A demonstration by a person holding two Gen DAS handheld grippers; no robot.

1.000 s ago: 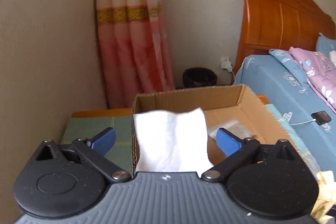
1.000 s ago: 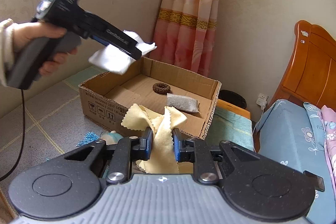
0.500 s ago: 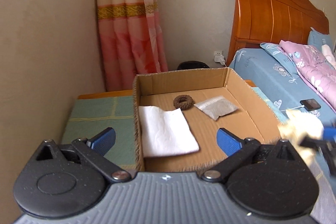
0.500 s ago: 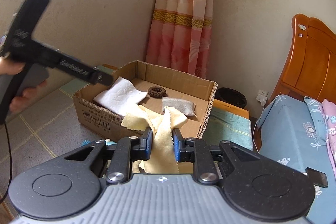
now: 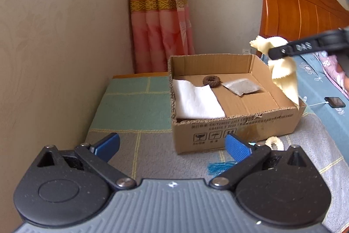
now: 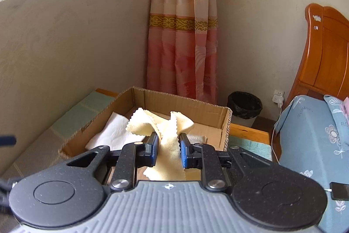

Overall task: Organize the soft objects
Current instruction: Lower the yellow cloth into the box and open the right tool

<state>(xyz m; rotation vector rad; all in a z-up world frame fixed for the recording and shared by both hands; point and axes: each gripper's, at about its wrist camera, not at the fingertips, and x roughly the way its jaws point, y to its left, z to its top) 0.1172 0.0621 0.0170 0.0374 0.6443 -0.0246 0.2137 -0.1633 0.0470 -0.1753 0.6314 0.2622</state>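
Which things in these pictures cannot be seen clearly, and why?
- Blue tassel: left wrist view, partly behind the left gripper.
- Grey pouch: right wrist view, mostly covered by the yellow cloth and right gripper.
- Box print: too small to read.

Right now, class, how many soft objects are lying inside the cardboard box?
3: a white cloth along the box's left wall, a brown scrunchie near the back, and a grey pouch right of it. The yellow cloth hangs clamped in the right gripper, not yet inside.
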